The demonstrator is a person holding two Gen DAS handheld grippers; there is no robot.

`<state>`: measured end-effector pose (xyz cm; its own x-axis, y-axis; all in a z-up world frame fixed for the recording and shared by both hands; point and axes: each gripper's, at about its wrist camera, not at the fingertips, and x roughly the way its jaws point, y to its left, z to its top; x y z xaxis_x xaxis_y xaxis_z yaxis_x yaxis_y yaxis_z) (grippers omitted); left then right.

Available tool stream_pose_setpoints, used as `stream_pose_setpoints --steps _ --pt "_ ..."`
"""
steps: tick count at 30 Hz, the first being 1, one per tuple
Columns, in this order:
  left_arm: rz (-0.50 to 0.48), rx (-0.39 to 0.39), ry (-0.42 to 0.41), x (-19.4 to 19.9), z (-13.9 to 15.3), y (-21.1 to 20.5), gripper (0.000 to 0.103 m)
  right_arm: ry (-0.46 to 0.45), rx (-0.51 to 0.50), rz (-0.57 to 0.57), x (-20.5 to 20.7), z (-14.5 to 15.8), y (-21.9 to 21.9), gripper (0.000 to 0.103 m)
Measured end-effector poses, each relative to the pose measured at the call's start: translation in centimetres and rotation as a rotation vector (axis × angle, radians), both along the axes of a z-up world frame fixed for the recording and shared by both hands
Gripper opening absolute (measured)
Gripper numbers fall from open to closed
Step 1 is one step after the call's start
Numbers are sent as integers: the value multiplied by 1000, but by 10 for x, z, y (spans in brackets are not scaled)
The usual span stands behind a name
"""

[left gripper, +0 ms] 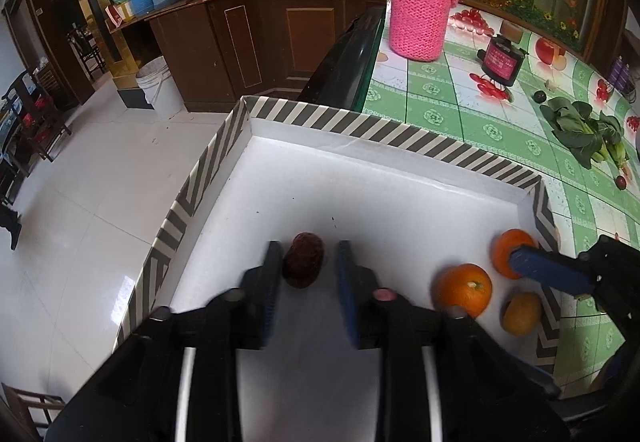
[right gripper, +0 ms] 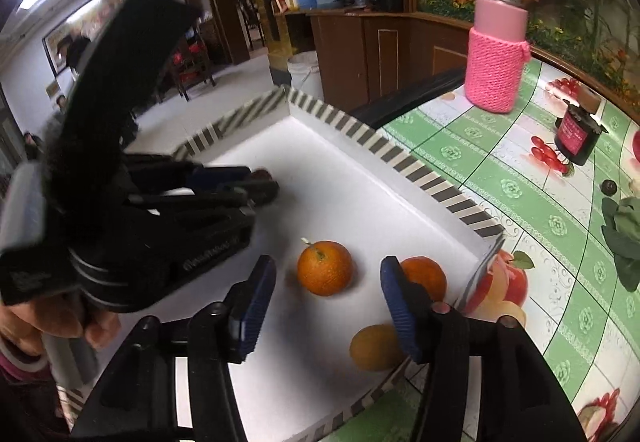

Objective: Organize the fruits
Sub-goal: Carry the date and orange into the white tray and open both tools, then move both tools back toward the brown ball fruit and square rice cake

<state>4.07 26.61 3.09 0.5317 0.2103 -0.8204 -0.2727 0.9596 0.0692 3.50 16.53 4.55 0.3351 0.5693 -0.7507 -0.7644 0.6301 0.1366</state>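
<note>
- Box first: shallow white cardboard tray with grey-and-cream striped rim (left gripper: 352,128), set at the edge of the green fruit-print table (left gripper: 460,102), holding all four fruits.
- Left gripper (left gripper: 308,262): fingers spread, dark red wrinkled date-like fruit (left gripper: 303,260) lying between the tips, close to the left pad, long axis roughly along the fingers; not yet clamped.
- Right gripper (right gripper: 328,282): fingers wide apart, gripping nothing.
- Round orange with stem stub (right gripper: 325,268): straight ahead between the right tips, nearest pick for that hand.
- Second orange (right gripper: 426,276): behind the right-hand finger.
- Small yellow-brown oval fruit (right gripper: 374,348): beneath that same finger.
</note>
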Motion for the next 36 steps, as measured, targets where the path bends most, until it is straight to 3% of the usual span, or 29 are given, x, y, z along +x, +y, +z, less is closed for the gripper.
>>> stream_pose_setpoints --steps 3,6,15,26,30,36 --pt "18 30 -32 -8 7 -2 60 -33 -9 -18 -6 9 -6 65" --pt "14 26 -58 -17 14 -6 73 -66 -13 -33 -16 17 -18 73" --pt "-65 2 -118 -47 30 -50 73 -182 -46 -96 -55 33 -72 74" --pt "-222 -60 -163 -71 42 -124 73 -201 -14 -293 -87 44 -194 79" --pt "-270 -71 -161 -74 41 -149 73 -163 14 -394 -94 42 -250 83" --pt "-356 -69 -122 -70 32 -188 73 -124 -39 -504 -98 27 -305 83"
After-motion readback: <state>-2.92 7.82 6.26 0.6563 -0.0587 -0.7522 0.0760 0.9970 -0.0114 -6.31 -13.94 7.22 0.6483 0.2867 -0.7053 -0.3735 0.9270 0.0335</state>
